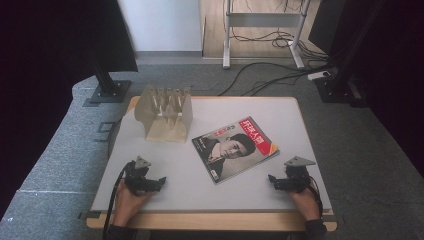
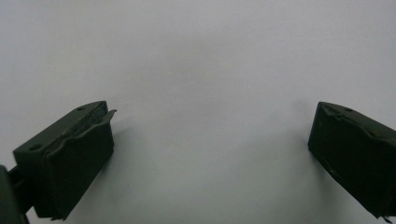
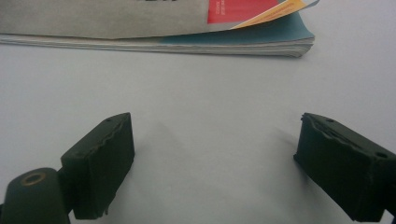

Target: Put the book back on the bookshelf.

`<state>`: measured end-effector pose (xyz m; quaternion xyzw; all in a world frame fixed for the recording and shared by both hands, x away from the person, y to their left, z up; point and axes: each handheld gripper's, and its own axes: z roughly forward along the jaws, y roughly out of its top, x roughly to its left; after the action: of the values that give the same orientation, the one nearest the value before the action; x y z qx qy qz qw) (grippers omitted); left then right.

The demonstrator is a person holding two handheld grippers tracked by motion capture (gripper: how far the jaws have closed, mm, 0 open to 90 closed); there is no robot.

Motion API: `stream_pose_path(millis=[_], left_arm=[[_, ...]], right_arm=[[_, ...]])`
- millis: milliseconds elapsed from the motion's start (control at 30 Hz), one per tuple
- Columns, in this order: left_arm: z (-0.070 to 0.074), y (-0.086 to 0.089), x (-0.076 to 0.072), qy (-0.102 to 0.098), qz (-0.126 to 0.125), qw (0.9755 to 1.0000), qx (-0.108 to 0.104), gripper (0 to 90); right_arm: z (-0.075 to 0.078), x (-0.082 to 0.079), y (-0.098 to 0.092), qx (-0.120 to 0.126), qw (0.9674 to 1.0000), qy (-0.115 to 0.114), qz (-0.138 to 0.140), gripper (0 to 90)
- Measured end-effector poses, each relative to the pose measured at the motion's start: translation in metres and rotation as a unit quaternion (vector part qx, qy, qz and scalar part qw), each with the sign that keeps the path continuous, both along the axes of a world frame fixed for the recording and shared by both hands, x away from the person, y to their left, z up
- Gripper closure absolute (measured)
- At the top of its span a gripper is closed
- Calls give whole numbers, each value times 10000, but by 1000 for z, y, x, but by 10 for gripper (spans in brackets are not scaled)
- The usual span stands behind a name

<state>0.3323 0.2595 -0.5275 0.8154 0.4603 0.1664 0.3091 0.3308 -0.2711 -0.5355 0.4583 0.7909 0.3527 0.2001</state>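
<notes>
A magazine (image 1: pixel 235 147) with a portrait cover lies flat, turned at an angle, right of the table's middle. In the right gripper view its page edge and curling cover corner (image 3: pixel 261 28) lie just ahead of the jaws. A beige rack (image 1: pixel 164 114) with upright dividers stands at the back left. My left gripper (image 1: pixel 161 182) rests low on the table at the front left, open, with bare table between its jaws (image 2: pixel 210 140). My right gripper (image 1: pixel 270 180) sits at the front right, open and holding nothing (image 3: pixel 215 154), pointing toward the magazine.
The grey table (image 1: pixel 170 195) has a wooden front edge. Beyond it are carpet, black stand bases (image 1: pixel 107 92), cables (image 1: pixel 270 80) and a white frame (image 1: pixel 262 30). Free surface lies between the two grippers.
</notes>
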Motion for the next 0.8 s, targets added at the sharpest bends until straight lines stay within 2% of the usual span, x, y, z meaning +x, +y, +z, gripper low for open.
stream_pose_path(millis=[500,600,633,667,800], left_arm=[[0,-1,1,-10,-44,10000,6,0],[3,-7,5,74,-266,9996,-40,0],[3,-7,5,74,-266,9996,-40,0],[6,-13,7,95,-419,9991,-6,0],[14,-26,13,87,-720,9974,-10,0]], right_arm=[[0,0,0,-4,10000,3,1,106],[0,0,0,-9,10000,-1,8,110],[0,0,0,-9,10000,-1,8,110],[1,-1,0,-11,10000,-11,14,119],[1,-1,0,13,10000,-10,10,126]])
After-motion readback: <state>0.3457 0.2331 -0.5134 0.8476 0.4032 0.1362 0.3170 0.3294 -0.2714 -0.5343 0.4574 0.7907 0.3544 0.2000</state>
